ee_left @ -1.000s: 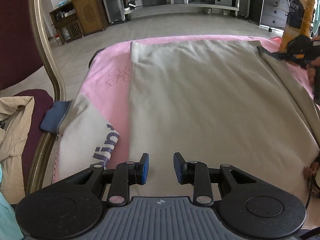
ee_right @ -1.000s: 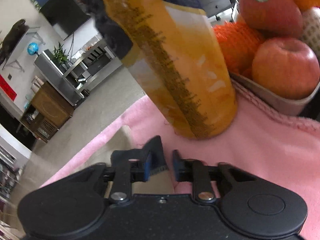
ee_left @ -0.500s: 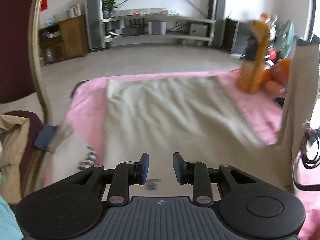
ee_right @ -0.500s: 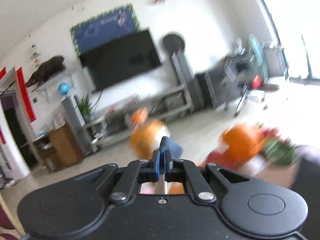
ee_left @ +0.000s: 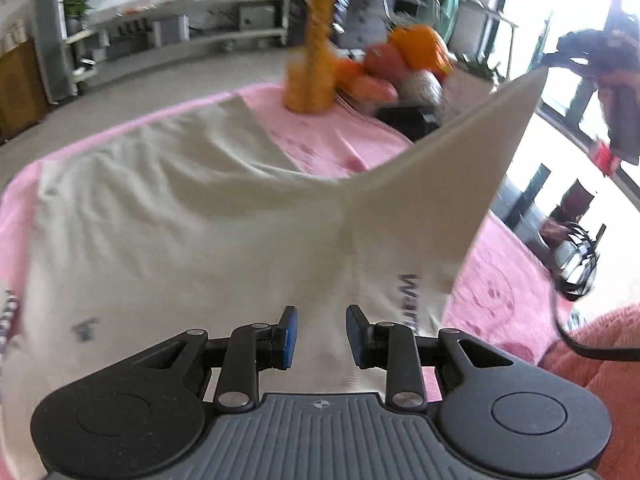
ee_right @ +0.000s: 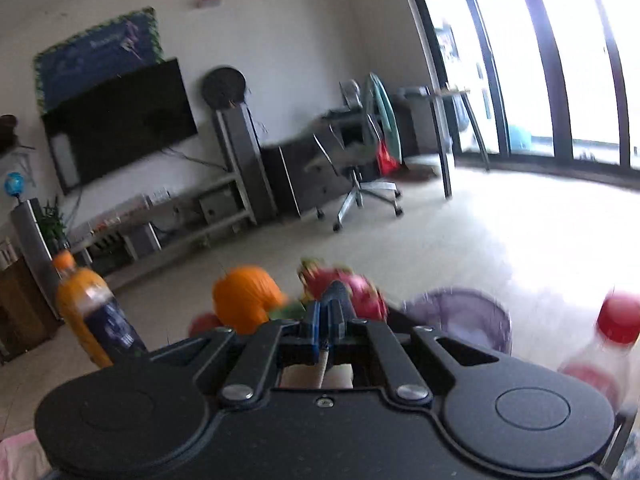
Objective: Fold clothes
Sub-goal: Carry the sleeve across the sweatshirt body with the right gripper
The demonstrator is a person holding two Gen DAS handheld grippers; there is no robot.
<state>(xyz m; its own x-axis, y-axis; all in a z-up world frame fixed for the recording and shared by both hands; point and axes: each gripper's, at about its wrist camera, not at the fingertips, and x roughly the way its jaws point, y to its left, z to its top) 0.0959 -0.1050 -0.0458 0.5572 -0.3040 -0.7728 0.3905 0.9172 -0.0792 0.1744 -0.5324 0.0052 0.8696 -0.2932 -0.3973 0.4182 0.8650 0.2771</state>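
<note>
L gripper (ee_left: 318,332): jaws spread, nothing between, low over near part of cream garment (ee_left: 168,232). Garment lies on pink blanket (ee_left: 320,148); its right side pulled up into taut peak toward R gripper (ee_left: 576,50), seen blurred at upper right in L wrist view. R gripper (ee_right: 327,314): blue pads pressed together, pinching dark cuff of garment (ee_right: 338,294); pale cloth visible behind jaws. Orange soda bottle (ee_left: 314,60) upright at blanket's far edge, fruit pile (ee_left: 400,64) just beside it. Red-cap bottle (ee_right: 600,348) at right in R wrist view, blurred.
</note>
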